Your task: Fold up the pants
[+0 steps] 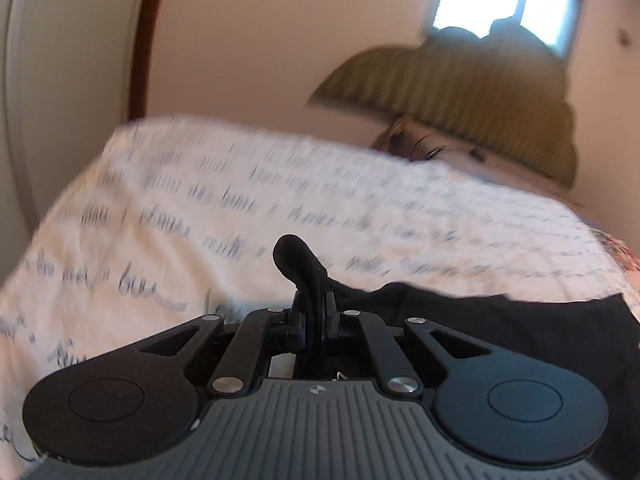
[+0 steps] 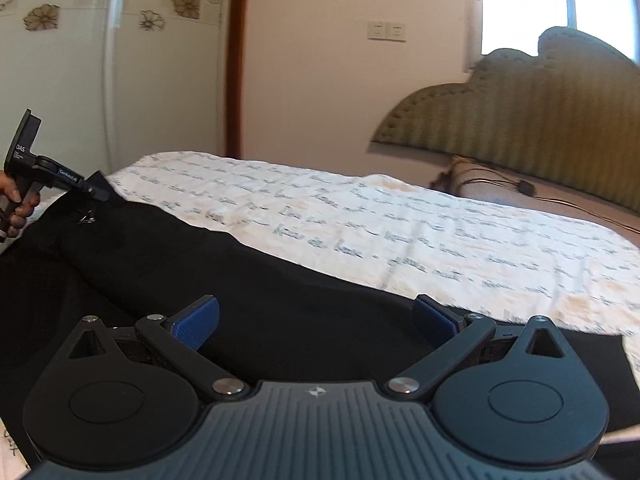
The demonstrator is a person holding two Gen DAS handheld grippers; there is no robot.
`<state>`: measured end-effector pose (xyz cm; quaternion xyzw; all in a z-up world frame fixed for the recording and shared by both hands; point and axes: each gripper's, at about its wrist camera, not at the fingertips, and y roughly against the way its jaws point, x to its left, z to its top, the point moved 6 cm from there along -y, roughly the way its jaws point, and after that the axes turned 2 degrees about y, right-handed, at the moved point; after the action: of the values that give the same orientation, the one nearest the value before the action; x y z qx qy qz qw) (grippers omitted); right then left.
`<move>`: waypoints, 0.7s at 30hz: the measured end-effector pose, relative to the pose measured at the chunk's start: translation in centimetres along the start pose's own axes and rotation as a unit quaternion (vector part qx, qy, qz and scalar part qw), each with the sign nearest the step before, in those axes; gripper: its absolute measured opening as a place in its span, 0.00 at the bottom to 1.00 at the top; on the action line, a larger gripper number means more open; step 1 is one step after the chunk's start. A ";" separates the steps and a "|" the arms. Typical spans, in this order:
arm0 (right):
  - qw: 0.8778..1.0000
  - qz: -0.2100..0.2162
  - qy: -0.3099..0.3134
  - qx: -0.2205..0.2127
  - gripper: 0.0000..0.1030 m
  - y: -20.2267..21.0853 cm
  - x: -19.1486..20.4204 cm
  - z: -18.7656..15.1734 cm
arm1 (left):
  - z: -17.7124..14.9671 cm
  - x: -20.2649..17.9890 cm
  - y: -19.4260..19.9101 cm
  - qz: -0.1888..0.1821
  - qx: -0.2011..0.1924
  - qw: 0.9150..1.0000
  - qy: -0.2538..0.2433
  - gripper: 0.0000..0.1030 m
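1. Left gripper [image 1: 312,312]: fingers pressed together, pinching a bunched bit of the black pants [image 1: 500,320]; a loop of the fabric sticks up past the tips.
2. Right gripper [image 2: 316,320]: blue pads [image 2: 196,326] spread wide, hovering over the pants, nothing between them.
3. Pants lie flat along the near side of the bed, on the white sheet [image 2: 400,232] with blue script.
4. Step in hand, my read: lift the pinched end and carry it over. Get the right gripper onto the matching edge first, then lift both together so the fold stays square.
5. Left view is blurred; which part of the pants is pinched is probably a hem or waist corner, can't confirm.
6. Count: 1 pants, 2 grippers, 1 sheet, 1 green headboard [image 2: 520,108].
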<state>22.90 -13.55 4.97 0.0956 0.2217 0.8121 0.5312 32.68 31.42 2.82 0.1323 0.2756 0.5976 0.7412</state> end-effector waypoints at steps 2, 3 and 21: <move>0.998 0.050 0.010 0.020 1.00 -1.7 0.0 0.9 | 0.4 -1.7 2.6 -0.031 -0.043 0.998 -0.020 0.07; 0.996 0.077 0.014 0.037 1.00 -2.8 0.0 1.5 | 0.6 -2.3 3.9 -0.047 -0.063 0.997 -0.027 0.07; 0.947 0.266 0.080 0.164 0.97 -16.6 -0.9 5.6 | -3.1 -3.8 13.7 -0.109 -0.167 0.980 -0.028 0.07</move>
<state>39.08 -7.29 2.26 0.1711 0.3599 0.8814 0.2536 19.23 30.83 8.45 -0.0075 0.1639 0.5473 0.8207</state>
